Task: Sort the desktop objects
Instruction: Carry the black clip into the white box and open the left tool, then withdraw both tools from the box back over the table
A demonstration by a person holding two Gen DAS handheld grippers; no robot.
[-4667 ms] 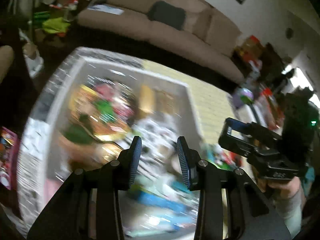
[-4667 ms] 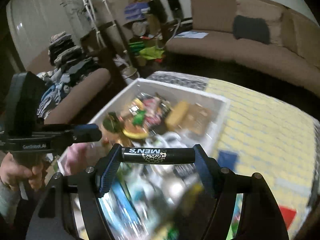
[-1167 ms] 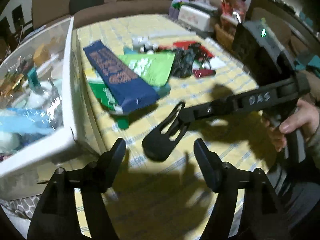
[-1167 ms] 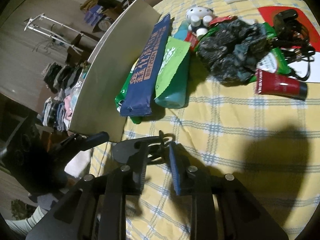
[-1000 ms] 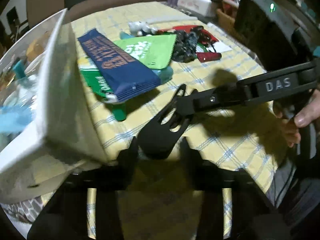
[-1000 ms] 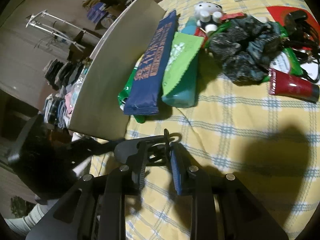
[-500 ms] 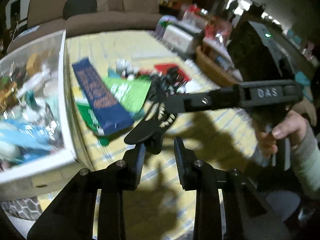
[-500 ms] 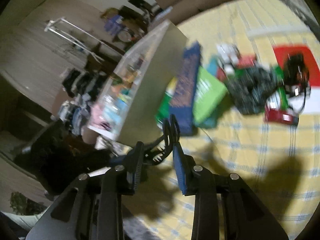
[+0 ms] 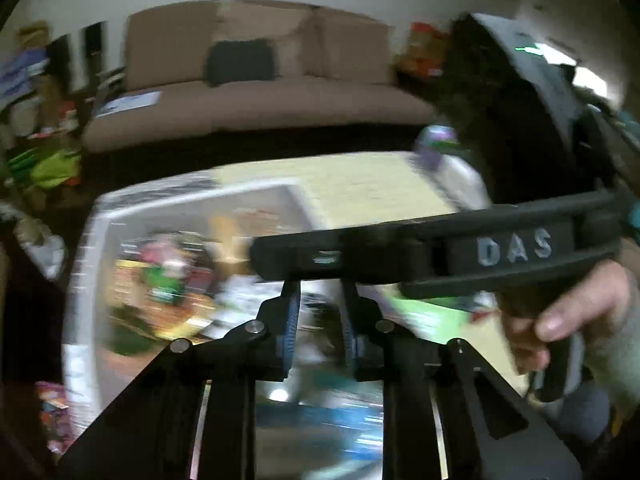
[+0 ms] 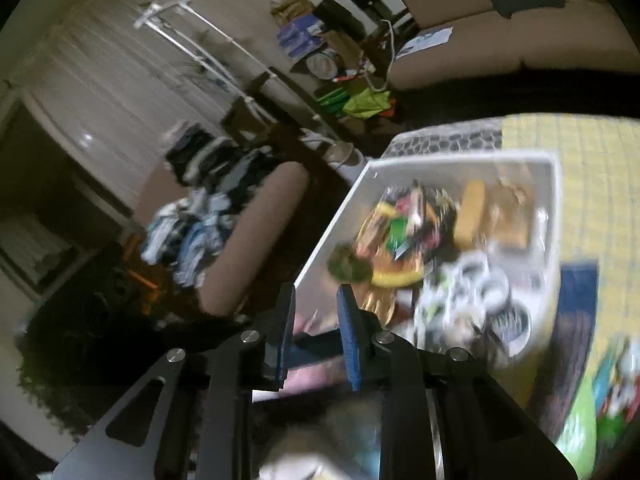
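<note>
A: Where was the L gripper (image 9: pixel 318 300)?

B: Over the white bin (image 9: pixel 80 280), pointing down into it. Jaws were closing w/ only a thin slit left. Pic too blurred and the tips sat against the other tool's black bar, so I couldn't tell if they pinched anything.

A: And the R gripper (image 10: pixel 316 304)?

B: Above the bin's near corner, tilted. Jaws closing too, narrow gap. A dark blue bar crossed low btw them; couldn't tell what it was or whether the pads pressed on it. In the L cam its body, marked "DAS", ran across above the bin, w/ a hand (image 9: pixel 560 320) on the grip, right of the bin.

A: The stuff to sort?

B: Most was inside the bin: a jumble (image 10: pixel 420 232) of yellow, red, green and white bits, too smeared to name. Outside, just right of the bin wall, lay a blue packet (image 10: pixel 580 292), and a green packet (image 10: pixel 576 436) nearer the cam on that same side.

A: What was the bin on?

B: A yellow checked cloth (image 9: pixel 360 188), showing beyond and right of it.

A: Background?

B: A brown sofa (image 9: pixel 260 104) well behind the bin w/ a dark cushion (image 9: pixel 240 62) on it.
</note>
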